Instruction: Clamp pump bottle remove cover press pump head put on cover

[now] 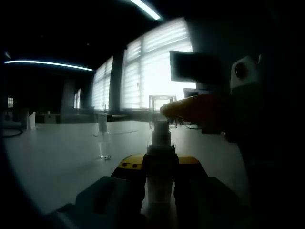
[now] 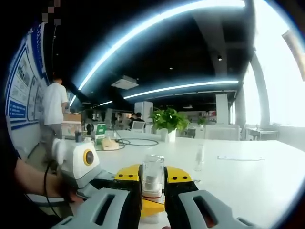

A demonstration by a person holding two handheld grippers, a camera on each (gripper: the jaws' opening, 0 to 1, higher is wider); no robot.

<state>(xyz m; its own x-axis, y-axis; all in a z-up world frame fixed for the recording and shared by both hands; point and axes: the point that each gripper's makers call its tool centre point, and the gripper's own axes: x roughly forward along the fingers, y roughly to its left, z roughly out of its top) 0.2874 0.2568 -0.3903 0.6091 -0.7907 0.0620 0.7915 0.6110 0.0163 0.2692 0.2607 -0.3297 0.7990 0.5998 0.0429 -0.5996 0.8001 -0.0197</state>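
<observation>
The left tongs [image 1: 160, 183] are clamped around the body of the pump bottle [image 1: 159, 167], which stands upright between the yellow-tipped jaws above the white tabletop [image 1: 62, 152]. Above its white pump head [image 1: 160, 131], the right tongs [image 2: 152, 188] come in from the right, closed on the clear cover [image 1: 161, 106]; in the right gripper view that cover sits pinched between the jaws, over the pump. A second small clear bottle [image 1: 104, 138] stands apart on the tabletop. A potted plant [image 2: 167, 123] stands further back.
</observation>
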